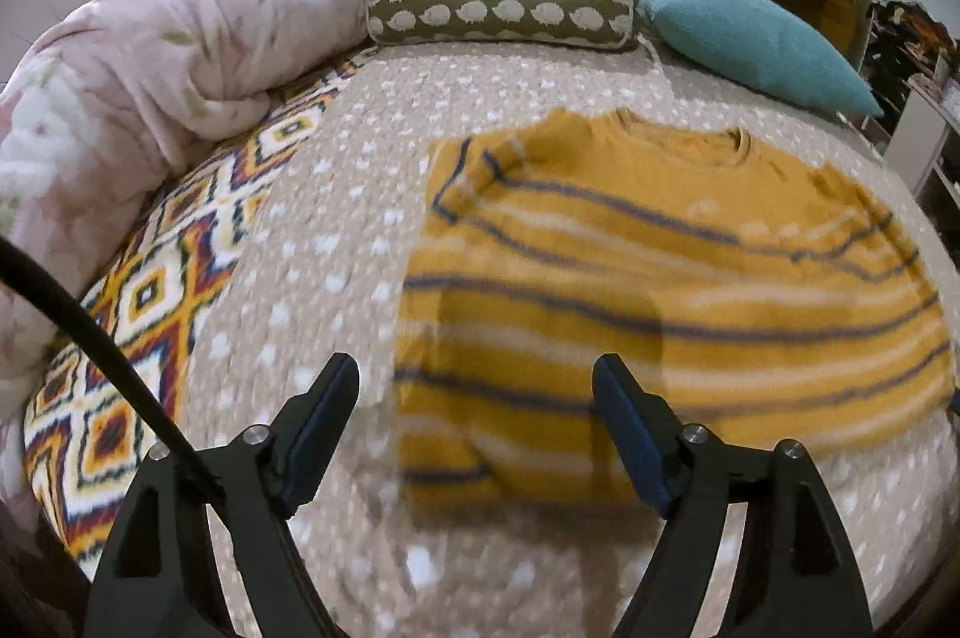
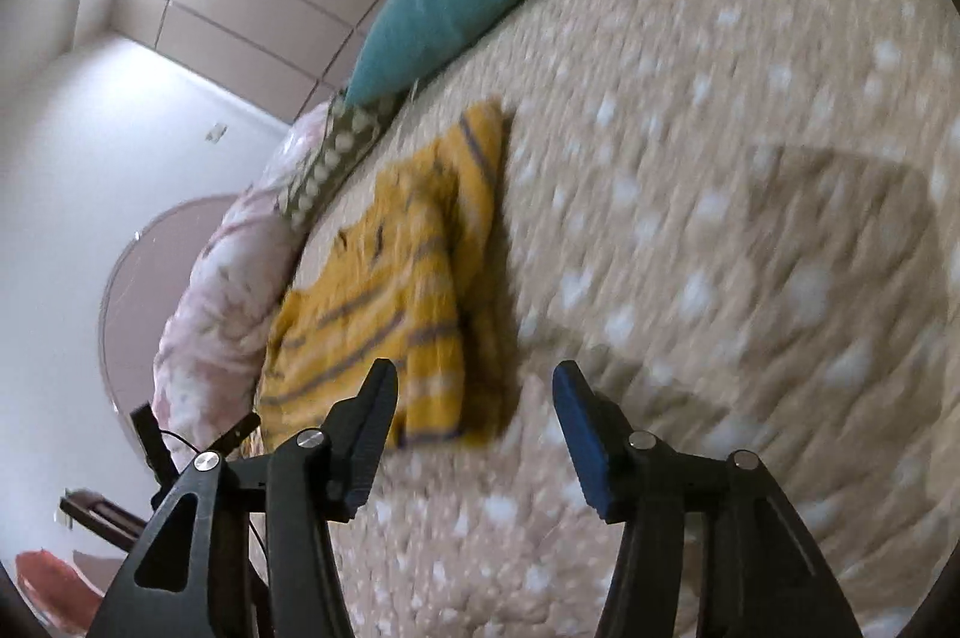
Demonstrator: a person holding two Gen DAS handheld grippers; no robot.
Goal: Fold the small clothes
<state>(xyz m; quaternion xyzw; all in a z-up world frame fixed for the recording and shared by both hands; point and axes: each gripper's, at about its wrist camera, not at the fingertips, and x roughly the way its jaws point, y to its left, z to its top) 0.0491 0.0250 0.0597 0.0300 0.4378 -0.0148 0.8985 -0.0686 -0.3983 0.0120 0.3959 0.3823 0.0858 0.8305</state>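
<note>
A small mustard-yellow sweater (image 1: 660,278) with dark and pale stripes lies flat on the beige dotted bedspread (image 1: 336,230), both sleeves folded inward over the body. My left gripper (image 1: 474,398) is open and empty, hovering above the sweater's near left hem. In the right wrist view the sweater (image 2: 390,290) lies left of centre. My right gripper (image 2: 474,398) is open and empty above the bedspread (image 2: 720,218), beside the sweater's near corner. Both views are motion-blurred.
A pink floral duvet (image 1: 150,86) is bunched at the left. A hedgehog-print bolster (image 1: 498,14) and a teal pillow (image 1: 762,44) lie at the head of the bed. A patterned blanket edge (image 1: 150,314) runs along the left. Wardrobe doors stand behind.
</note>
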